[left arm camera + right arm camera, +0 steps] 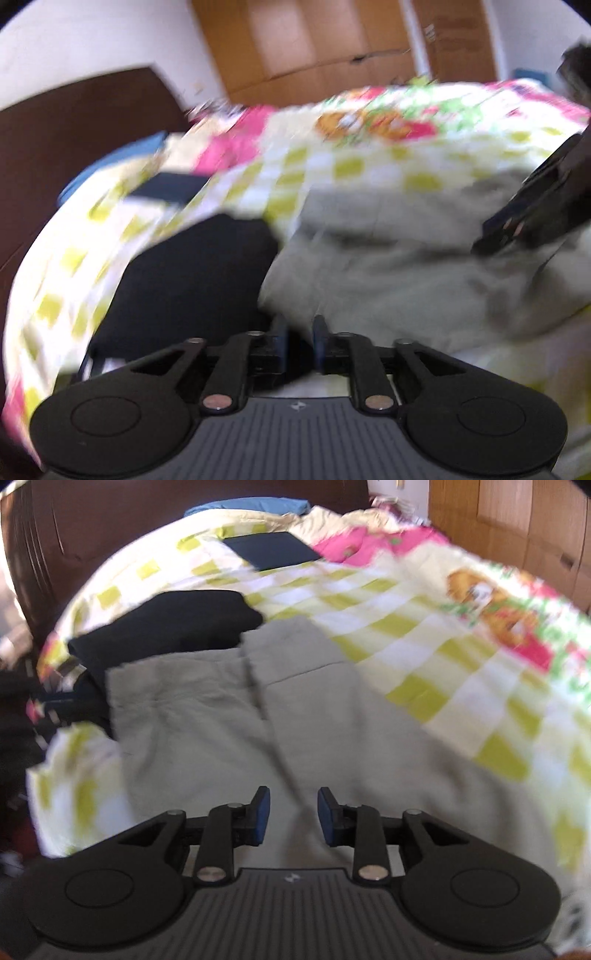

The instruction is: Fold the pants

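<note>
Black folded garment [166, 627] crowds the pants [229, 723]; right side lies open.

Left wrist view is motion-blurred throughout; the bedspread [332, 158] pattern is smeared. The grey pants [406, 258] hide the black garment's [192, 280] right edge. The right hand-held gripper [495, 236] is cut off by the frame's right edge.

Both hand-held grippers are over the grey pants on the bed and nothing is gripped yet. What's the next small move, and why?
Probably lower the right hand-held gripper onto the grey pants and pinch the cloth below it. Its jaws stand apart with nothing between them, and the pants lie spread on the checked bedspread. The left hand-held gripper, also empty, sits at the pants' edge beside the folded black garment.
</note>
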A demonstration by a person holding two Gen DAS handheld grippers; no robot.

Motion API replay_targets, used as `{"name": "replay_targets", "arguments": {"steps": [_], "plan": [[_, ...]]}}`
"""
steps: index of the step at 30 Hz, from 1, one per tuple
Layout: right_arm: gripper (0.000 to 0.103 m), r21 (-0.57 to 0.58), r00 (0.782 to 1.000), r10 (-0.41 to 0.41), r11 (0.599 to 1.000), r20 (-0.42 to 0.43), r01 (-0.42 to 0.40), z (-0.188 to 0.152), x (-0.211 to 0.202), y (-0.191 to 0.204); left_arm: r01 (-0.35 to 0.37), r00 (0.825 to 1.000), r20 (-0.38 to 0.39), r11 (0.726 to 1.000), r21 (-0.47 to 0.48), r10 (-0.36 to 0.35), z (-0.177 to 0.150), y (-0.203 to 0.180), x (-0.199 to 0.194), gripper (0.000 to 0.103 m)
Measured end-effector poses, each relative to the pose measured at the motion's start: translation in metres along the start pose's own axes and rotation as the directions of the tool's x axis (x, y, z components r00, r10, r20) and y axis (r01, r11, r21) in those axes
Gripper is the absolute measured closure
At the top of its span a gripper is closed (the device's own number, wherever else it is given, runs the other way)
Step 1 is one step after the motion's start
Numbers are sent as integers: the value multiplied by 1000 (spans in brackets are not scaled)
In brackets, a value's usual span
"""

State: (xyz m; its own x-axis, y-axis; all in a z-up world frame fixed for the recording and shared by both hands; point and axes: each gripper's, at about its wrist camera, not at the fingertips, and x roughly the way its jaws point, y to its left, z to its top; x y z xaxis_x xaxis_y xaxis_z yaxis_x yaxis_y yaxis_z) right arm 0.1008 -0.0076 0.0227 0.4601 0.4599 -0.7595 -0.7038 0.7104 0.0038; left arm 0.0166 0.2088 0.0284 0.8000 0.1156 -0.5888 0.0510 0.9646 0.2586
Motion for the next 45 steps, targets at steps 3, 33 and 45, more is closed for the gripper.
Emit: {"name": "replay_targets", "arguments": {"steps": [3, 33, 45], "plan": [[64, -74, 999, -39, 997, -14, 37, 3, 11, 7, 67, 996, 59, 997, 48, -70, 24, 0, 19, 54], [98, 160, 993, 106, 981, 58, -114, 48, -26, -68, -91, 991, 130, 868, 488, 31, 82, -28, 131, 79], [64, -126, 999, 31, 991, -11, -33, -16, -21, 12, -87, 995, 96, 829, 552, 40, 28, -2, 39, 79]]}}
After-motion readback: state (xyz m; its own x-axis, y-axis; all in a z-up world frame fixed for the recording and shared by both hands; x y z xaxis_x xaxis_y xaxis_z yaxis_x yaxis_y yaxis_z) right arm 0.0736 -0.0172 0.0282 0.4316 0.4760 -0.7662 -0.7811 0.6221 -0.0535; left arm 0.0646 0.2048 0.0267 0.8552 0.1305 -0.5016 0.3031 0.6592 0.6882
